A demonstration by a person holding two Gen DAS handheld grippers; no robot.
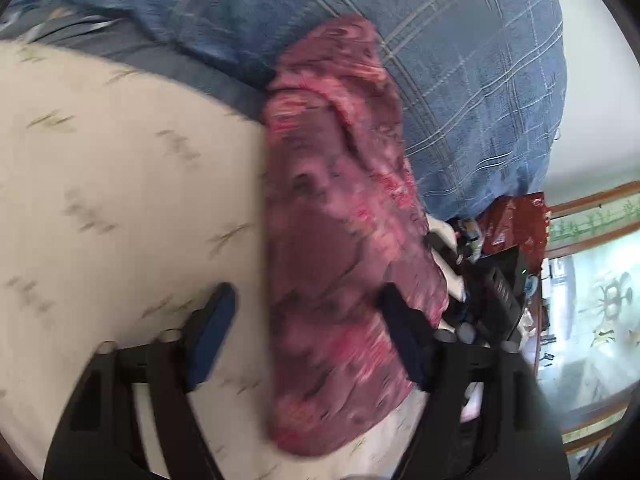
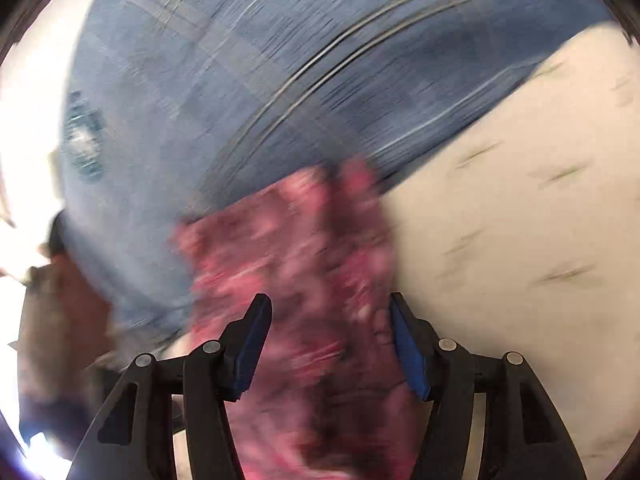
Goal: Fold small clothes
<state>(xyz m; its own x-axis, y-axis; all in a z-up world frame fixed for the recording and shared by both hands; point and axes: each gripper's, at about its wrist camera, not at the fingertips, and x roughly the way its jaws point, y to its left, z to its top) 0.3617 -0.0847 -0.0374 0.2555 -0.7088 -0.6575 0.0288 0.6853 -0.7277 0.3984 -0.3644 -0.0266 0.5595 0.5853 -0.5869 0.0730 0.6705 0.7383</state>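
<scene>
Your left claw [image 1: 308, 332] gapes wide, one finger over the red cloth [image 1: 344, 240] lying on the sheet [image 1: 120, 184]. Your right claw [image 2: 330, 344] straddles it unclamped; pulling away carelessly could snag and unfold it.

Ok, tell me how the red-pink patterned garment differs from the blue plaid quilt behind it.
The red-pink patterned garment is a small, narrow bundle; the blue plaid quilt is a big, bulging heap that fills the background. The garment carries a mottled pink and maroon print; the quilt has pale crossing lines on blue. The garment lies on the cream sheet, its far end against the quilt. Both are soft fabric.
</scene>
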